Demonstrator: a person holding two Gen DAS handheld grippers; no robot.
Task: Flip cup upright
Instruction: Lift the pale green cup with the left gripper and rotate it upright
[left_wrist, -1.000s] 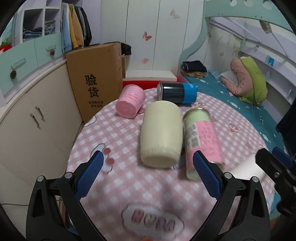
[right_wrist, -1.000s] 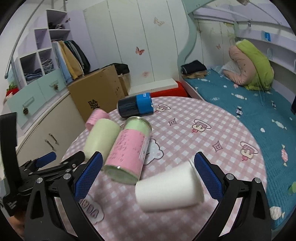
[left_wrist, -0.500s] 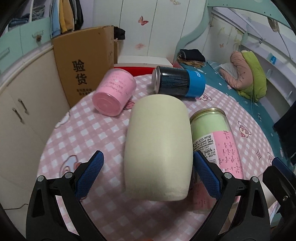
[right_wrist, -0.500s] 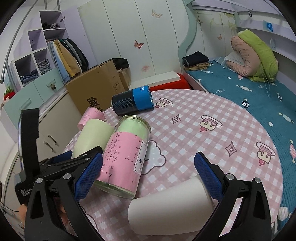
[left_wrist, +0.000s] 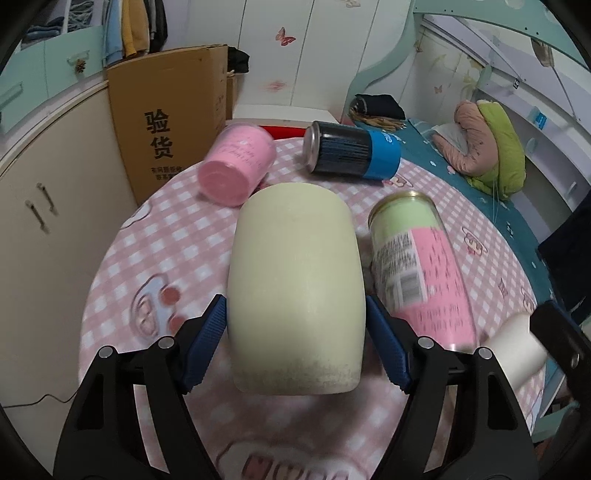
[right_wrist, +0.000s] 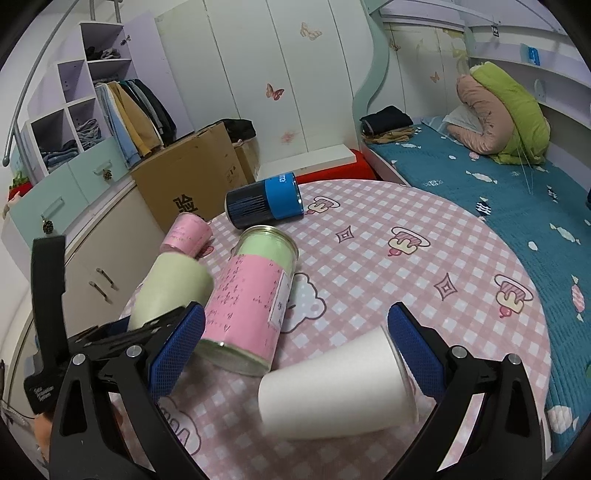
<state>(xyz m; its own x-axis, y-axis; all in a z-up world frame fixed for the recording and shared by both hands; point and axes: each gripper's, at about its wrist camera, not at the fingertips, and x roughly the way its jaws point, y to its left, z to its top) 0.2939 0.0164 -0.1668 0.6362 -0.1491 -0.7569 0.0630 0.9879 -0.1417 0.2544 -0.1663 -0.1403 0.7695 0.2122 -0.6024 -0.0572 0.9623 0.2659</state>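
Observation:
A cream cup (left_wrist: 295, 280) lies on its side on the pink checked table (left_wrist: 177, 236), base toward the camera. My left gripper (left_wrist: 295, 308) is shut on it, one blue pad (left_wrist: 207, 339) pressed on each flank. In the right wrist view the cream cup (right_wrist: 170, 288) shows at the left with the left gripper's black body in front of it. A white paper cup (right_wrist: 332, 387) lies on its side, mouth to the right, low between the fingers of my open right gripper (right_wrist: 295, 310), which does not touch it.
A pink-and-green tin (right_wrist: 251, 299) lies right beside the cream cup. A pink cup (left_wrist: 236, 170) and a dark blue can (left_wrist: 351, 151) lie at the table's far side. A cardboard box (left_wrist: 166, 122) and cabinets stand left; a bed (right_wrist: 498, 192) is right.
My left gripper moved forward over the cream cup and its fingers closed onto the cup's sides. The right gripper came closer to the white paper cup and stayed open.

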